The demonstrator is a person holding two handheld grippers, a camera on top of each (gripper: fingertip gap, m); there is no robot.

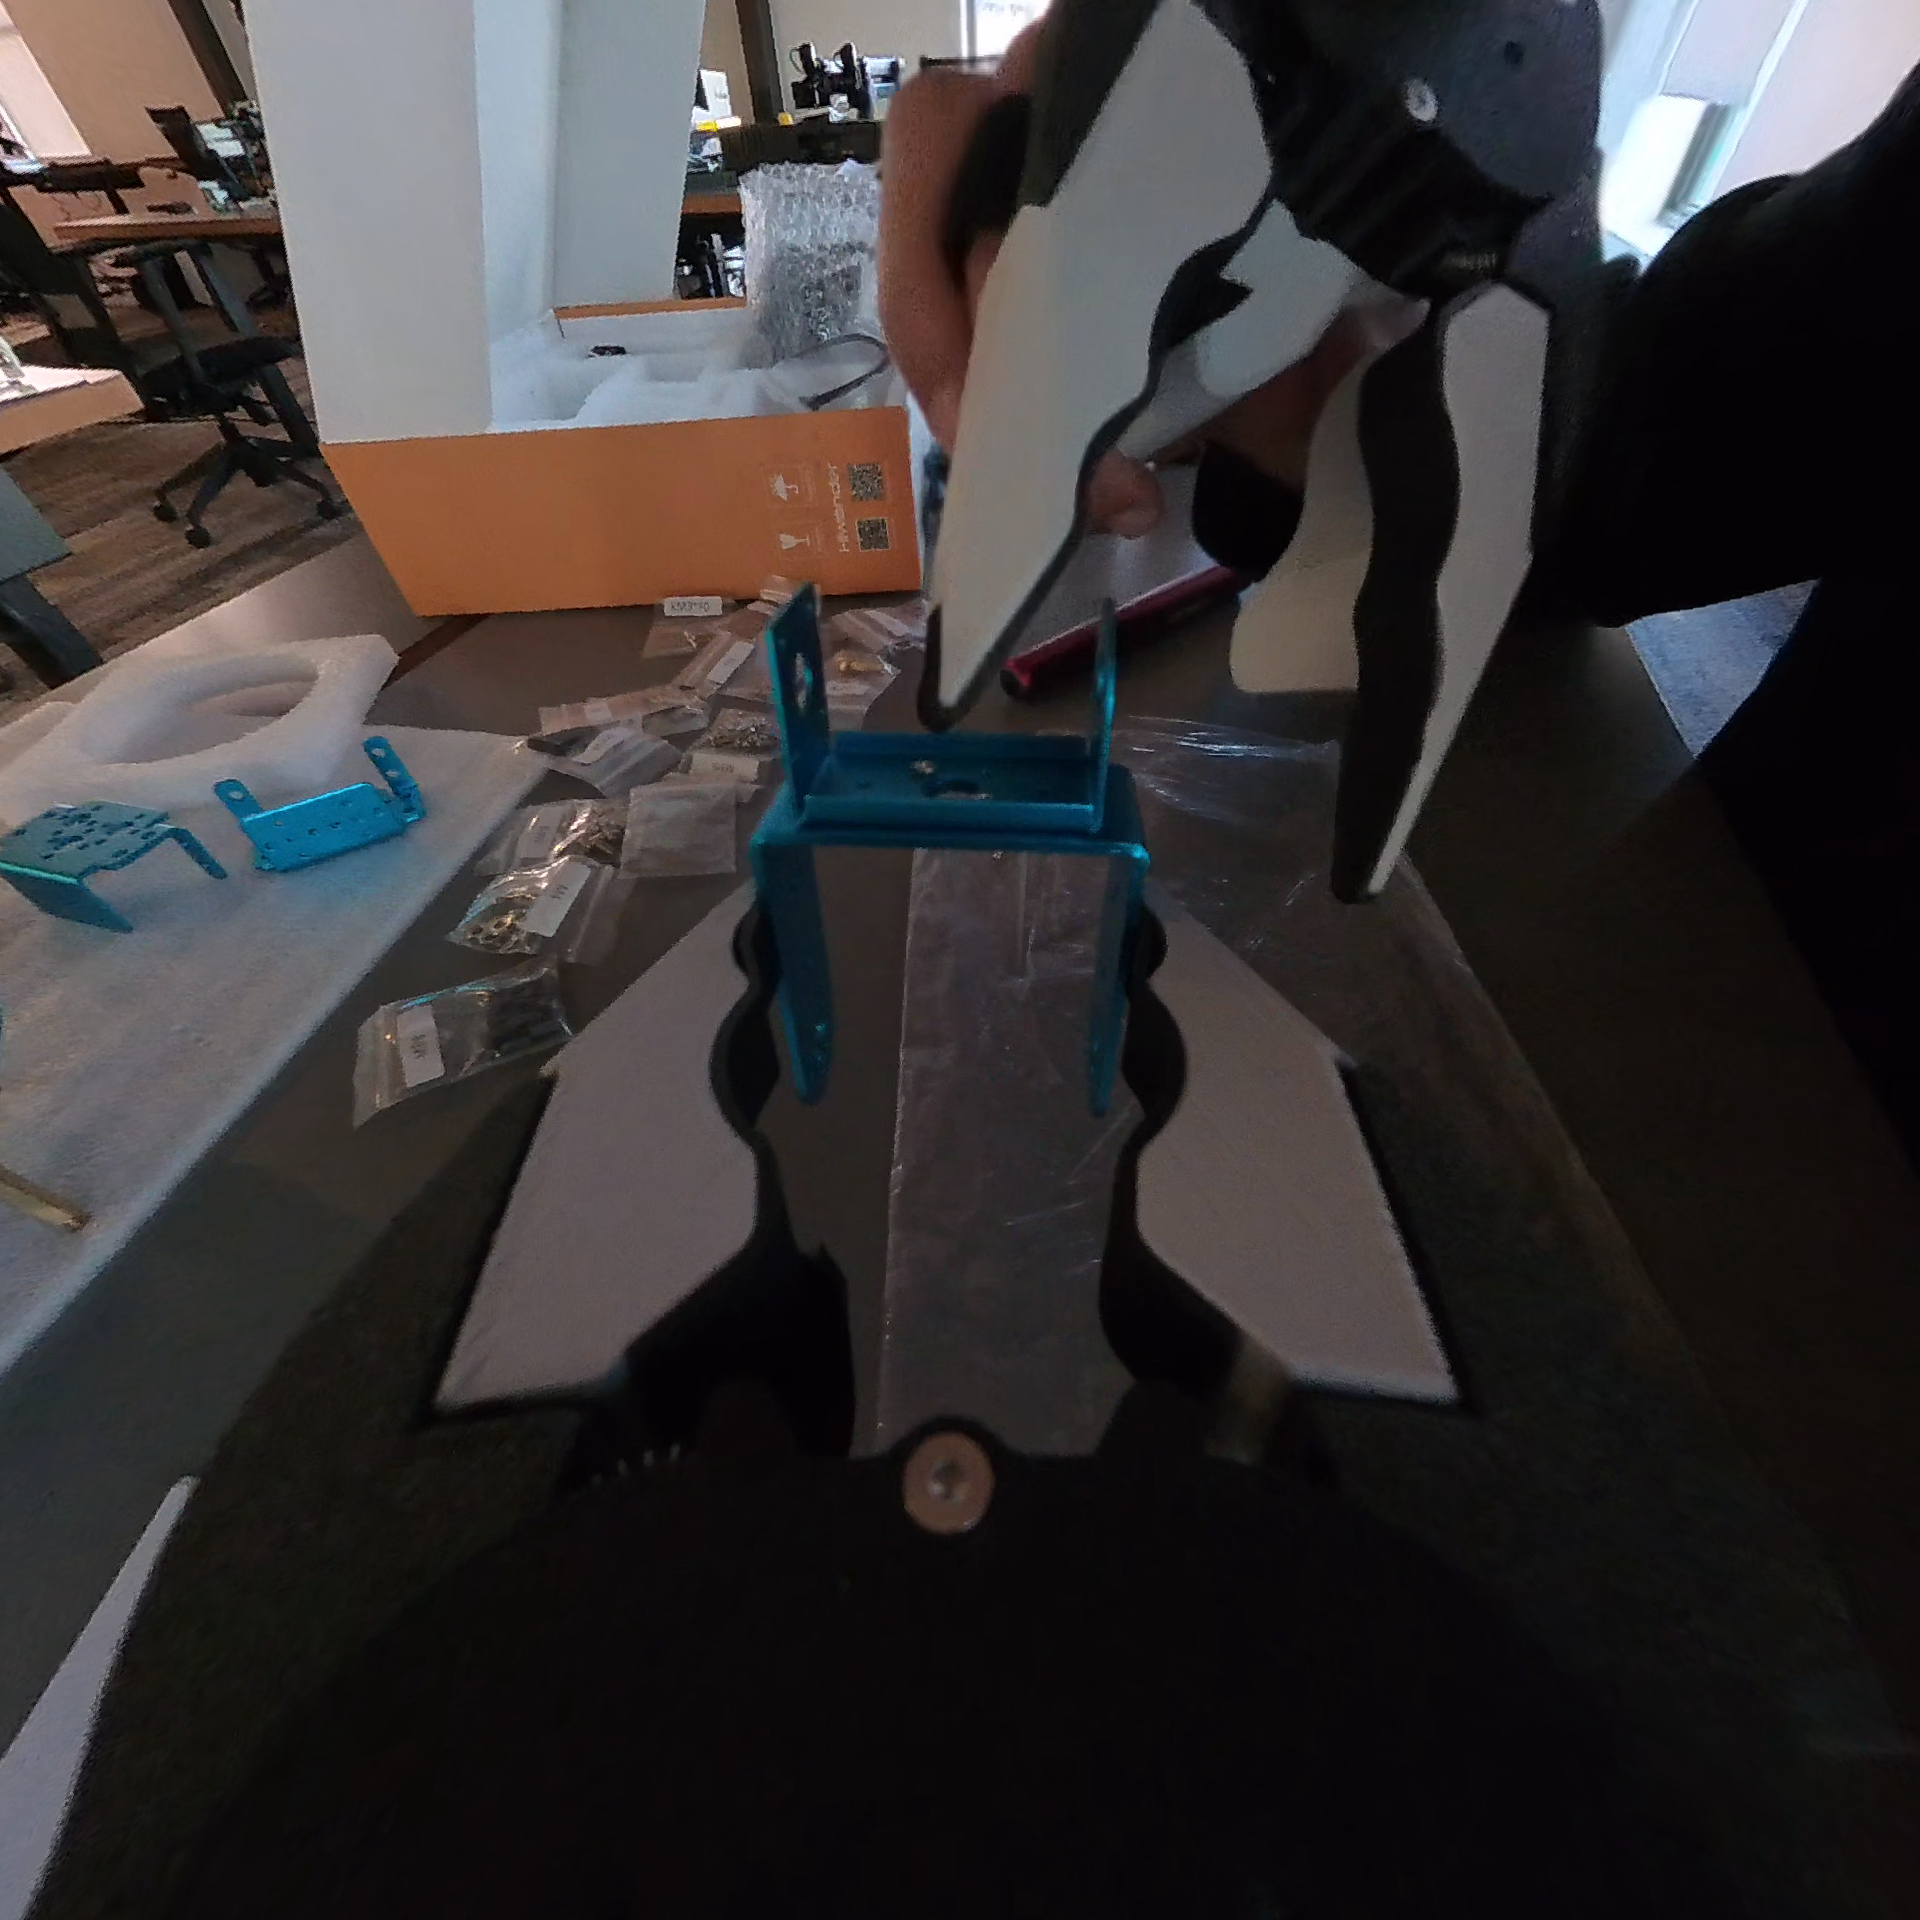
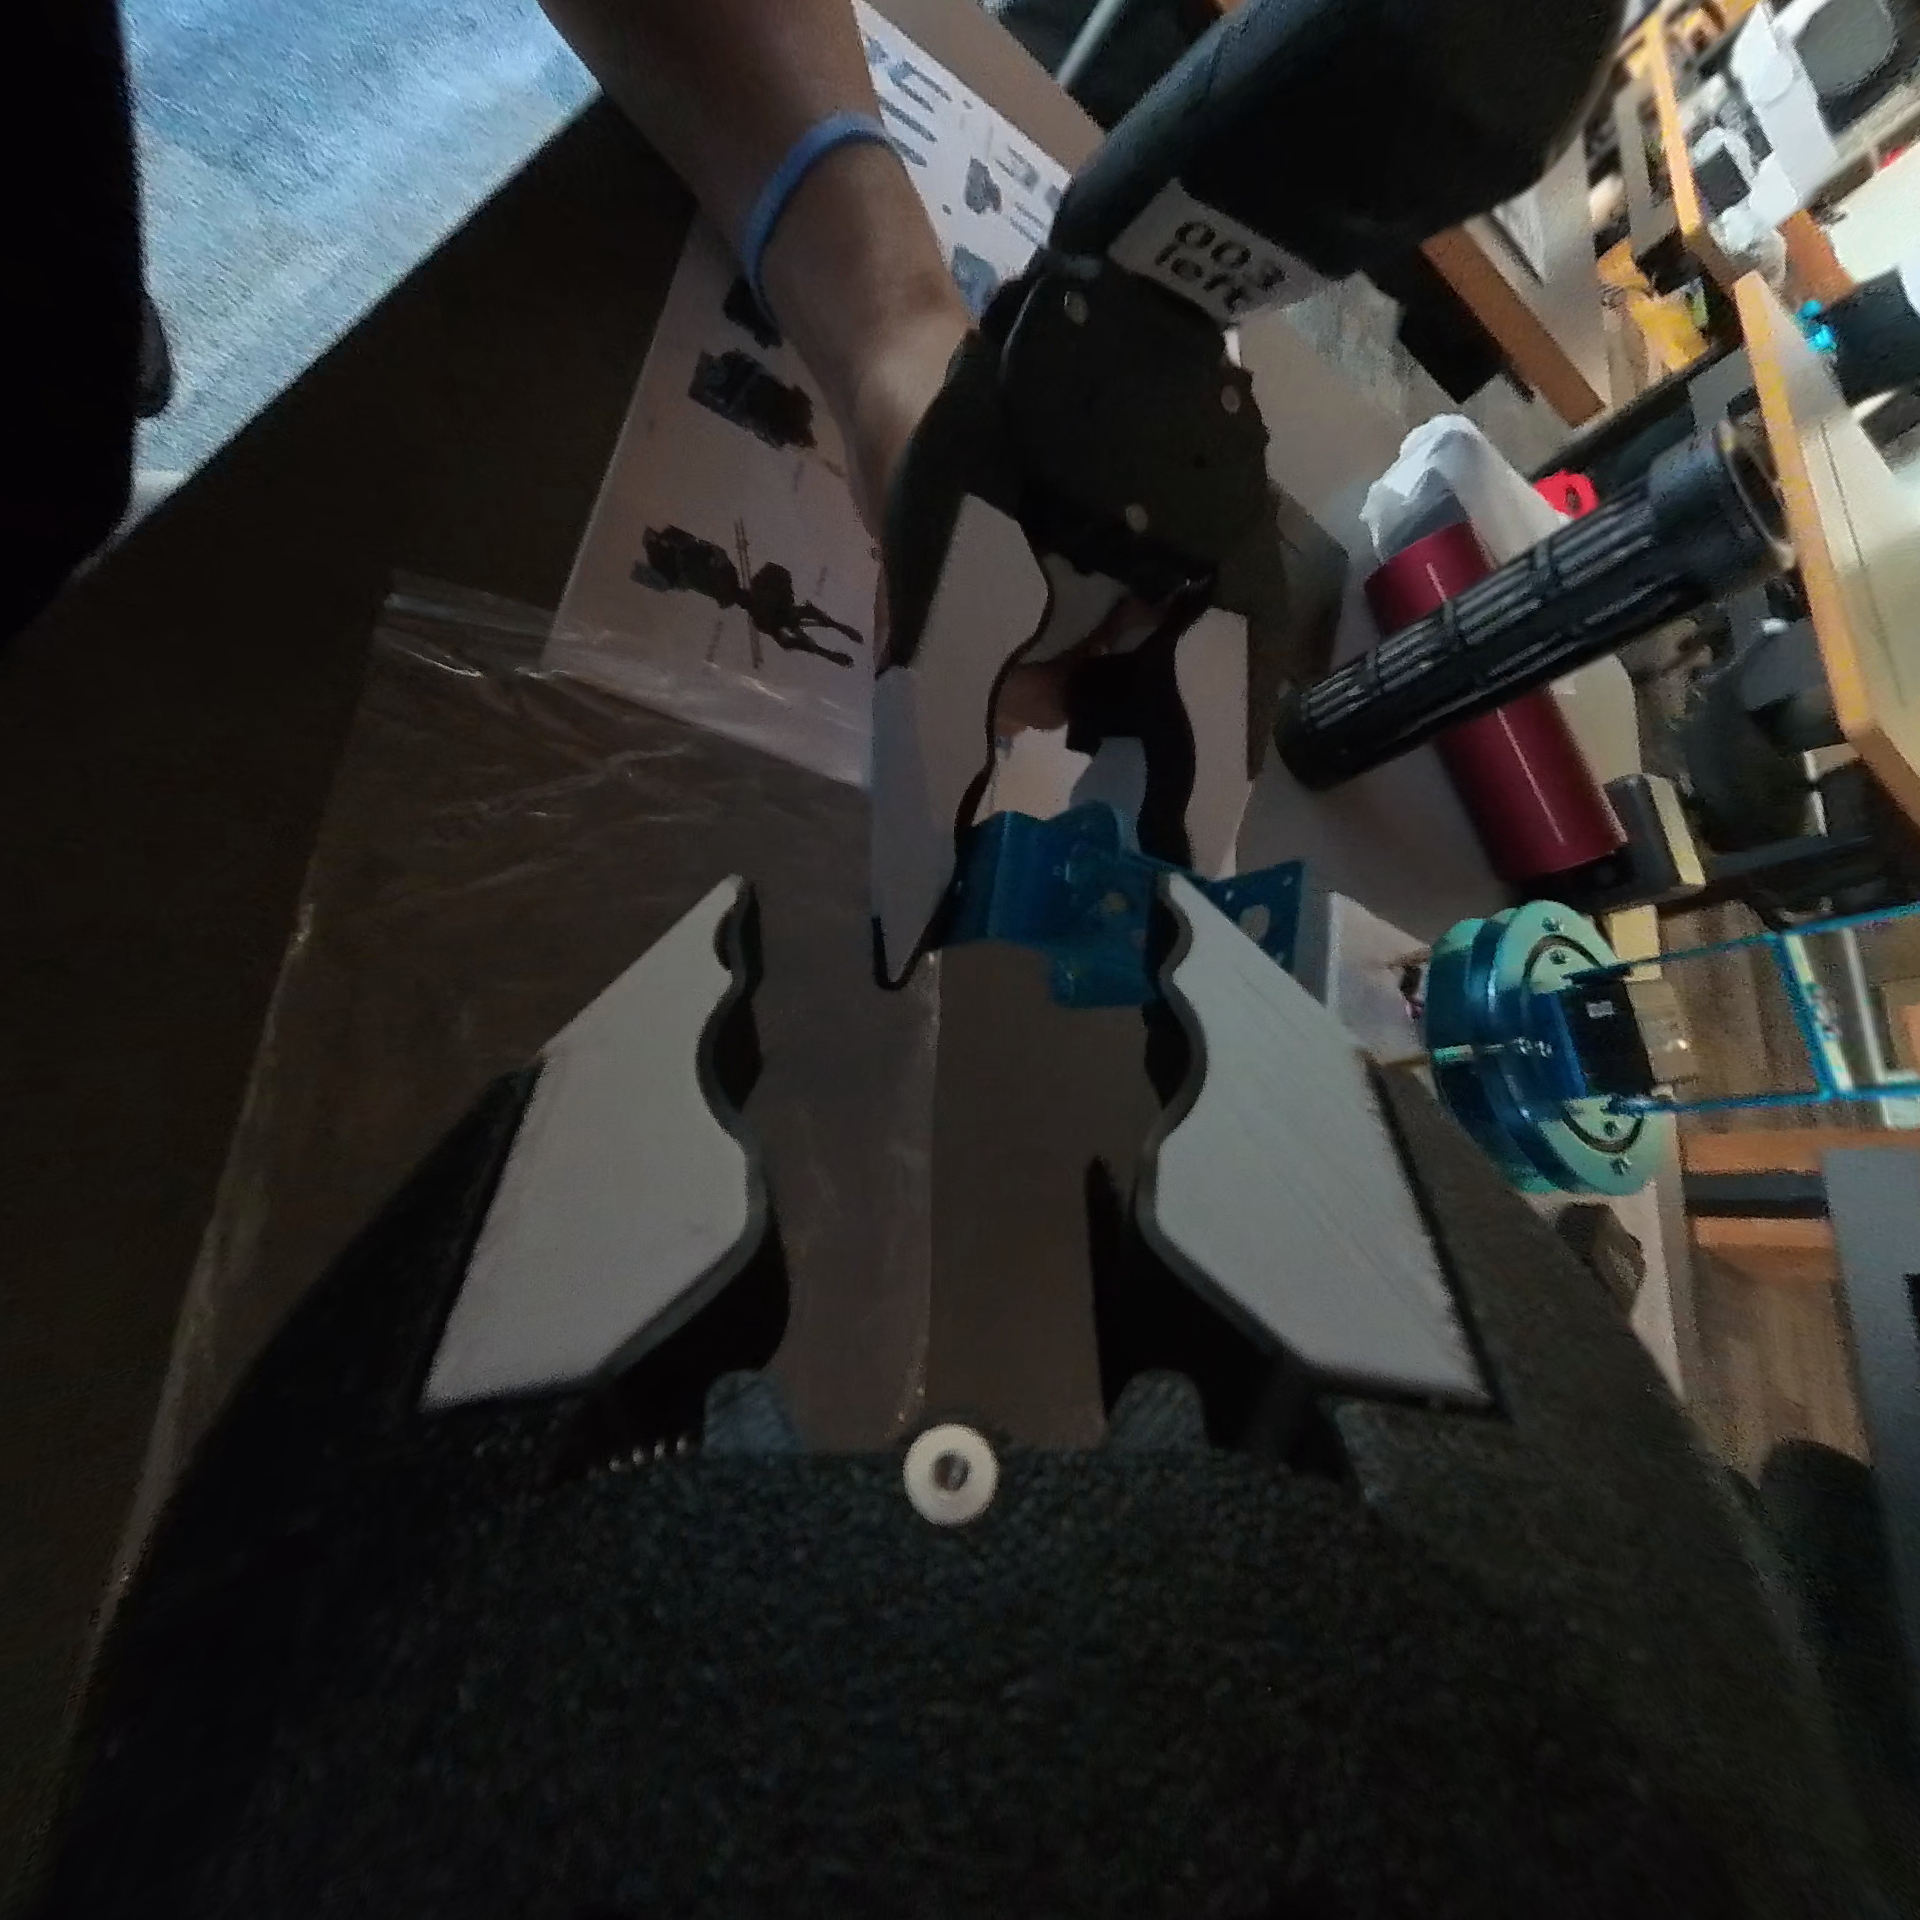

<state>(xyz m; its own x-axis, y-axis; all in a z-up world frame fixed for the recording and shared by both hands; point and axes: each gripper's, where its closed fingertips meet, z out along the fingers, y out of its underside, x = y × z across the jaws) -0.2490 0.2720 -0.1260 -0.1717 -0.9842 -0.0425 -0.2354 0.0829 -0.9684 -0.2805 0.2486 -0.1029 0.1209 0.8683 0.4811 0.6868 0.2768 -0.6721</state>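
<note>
While the left gripper (image 1: 951, 1023) clamps the two down-pointing legs of a blue U-bracket (image 1: 940, 914) at the centre of the left wrist view, the part is held up off the dark table (image 1: 1507, 1039) with its flat back facing upward, which seems meant to present the bolted joint from above. A second blue bracket (image 1: 935, 717) sits on that back, its legs pointing up, and a small fastener shows in the middle of its base.

Coming in from the upper right of that view, the right gripper (image 1: 1153, 790) hangs spread wide, one fingertip just above the upper bracket's floor and the other well off to the right; it grasps nothing. In the right wrist view the bracket pair sits just above centre, touching the inner edge of the right-hand finger.

Small clear bags of hardware (image 1: 582, 831) are scattered at left centre, beside two more blue brackets (image 1: 322, 821) on white foam (image 1: 208, 707). An orange and white box (image 1: 623, 509) stands open behind them. A crinkled clear plastic sheet (image 1: 997, 1091) lies under the held part. At the right of the right wrist view are a dark red cylinder (image 2: 1496, 707), a black ribbed handle (image 2: 1475, 644) and a round blue turntable assembly (image 2: 1527, 1049). The upper bracket's raised legs narrow the way down to the fastener.
</note>
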